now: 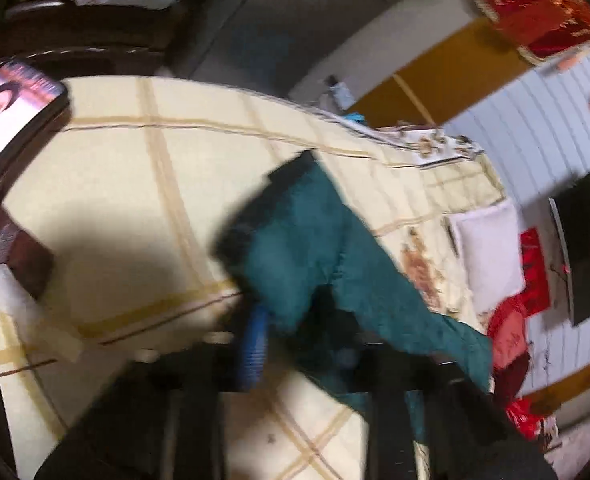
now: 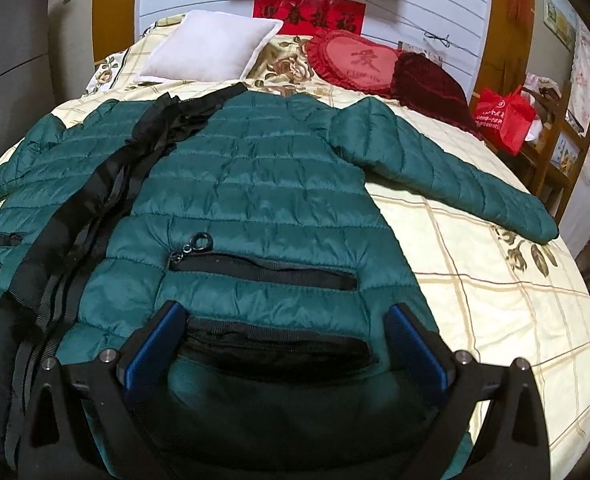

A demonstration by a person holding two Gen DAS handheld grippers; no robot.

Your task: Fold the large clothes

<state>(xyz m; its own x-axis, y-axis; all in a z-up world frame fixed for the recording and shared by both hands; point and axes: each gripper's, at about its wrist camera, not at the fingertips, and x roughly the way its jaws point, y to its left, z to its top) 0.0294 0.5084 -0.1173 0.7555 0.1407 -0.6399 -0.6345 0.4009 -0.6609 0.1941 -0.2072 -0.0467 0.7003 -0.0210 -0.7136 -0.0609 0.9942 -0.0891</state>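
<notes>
From the left wrist, blurred, the left gripper has its jaws closed on a fold of the teal quilted puffer jacket, whose sleeve trails across the cream checked bedspread toward a white square pillow.

From the right wrist, the jacket lies spread front-up on the bedspread, sleeves out to both sides. The right gripper hangs over its hem with jaws wide apart, blue pads flanking a black mesh pocket, gripping nothing.
</notes>
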